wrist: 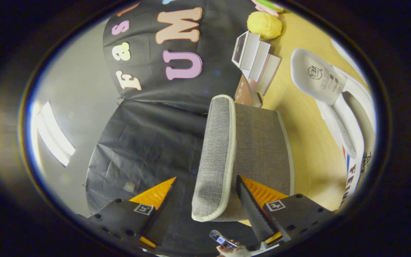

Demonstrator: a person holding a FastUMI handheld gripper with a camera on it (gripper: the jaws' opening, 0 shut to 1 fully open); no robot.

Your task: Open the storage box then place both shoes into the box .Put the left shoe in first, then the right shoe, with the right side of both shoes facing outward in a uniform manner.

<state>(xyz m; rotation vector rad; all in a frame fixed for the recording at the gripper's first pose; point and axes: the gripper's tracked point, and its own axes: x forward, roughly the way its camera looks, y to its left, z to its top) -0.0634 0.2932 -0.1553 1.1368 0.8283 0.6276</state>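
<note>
Gripper (205, 200) spread wide around storage box lid (214, 157); shoe (334, 96) outside.

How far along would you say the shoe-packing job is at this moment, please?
Early stage. Nothing looks finished: the white shoe lies on the wooden table, outside the grey storage box. In hand: the box's lid stands between the fingers of the open gripper, which do not press on it, so opening seems under way. Left: finishing the opening, then placing left shoe, then right.
</note>
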